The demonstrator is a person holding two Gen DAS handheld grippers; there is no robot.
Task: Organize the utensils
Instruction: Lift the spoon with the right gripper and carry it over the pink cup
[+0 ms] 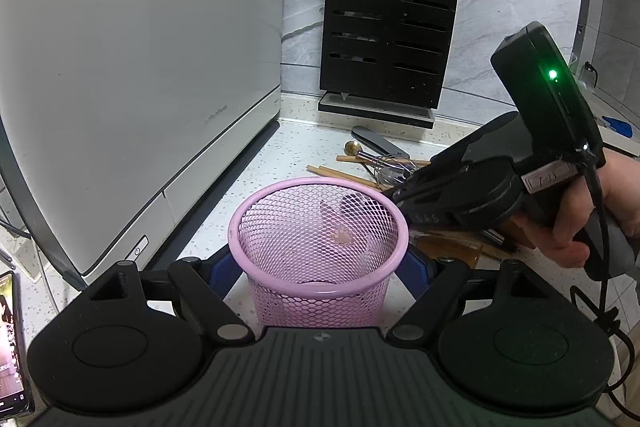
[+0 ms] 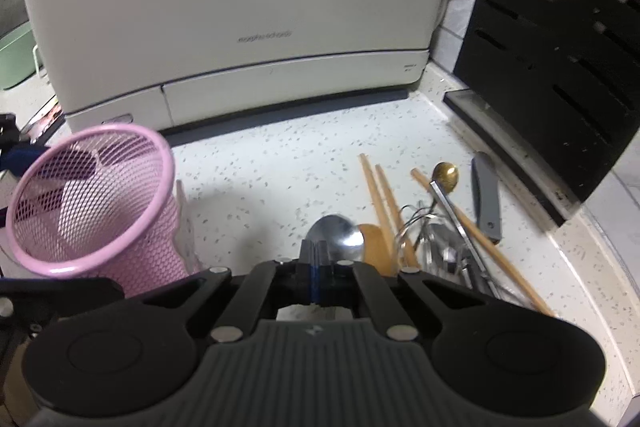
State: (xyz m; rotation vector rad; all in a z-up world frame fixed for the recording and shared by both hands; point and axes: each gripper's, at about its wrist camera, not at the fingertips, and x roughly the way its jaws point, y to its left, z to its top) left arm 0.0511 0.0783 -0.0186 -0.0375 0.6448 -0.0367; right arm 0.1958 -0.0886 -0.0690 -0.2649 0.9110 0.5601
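The left tool (image 1: 320, 267) clamps the pink mesh basket (image 1: 320, 223) by its sides – upright on the speckled desk (image 2: 280, 167). The right tool (image 2: 318, 255) is pinched tight on the steel spoon (image 2: 340, 231), whose bowl pokes out at 12 o'clock. At its 2 o'clock lie chopsticks (image 2: 380, 195), a whisk (image 2: 436, 239) and a gold spoon (image 2: 445, 175) – heaped together near the black knife block (image 2: 560, 47).
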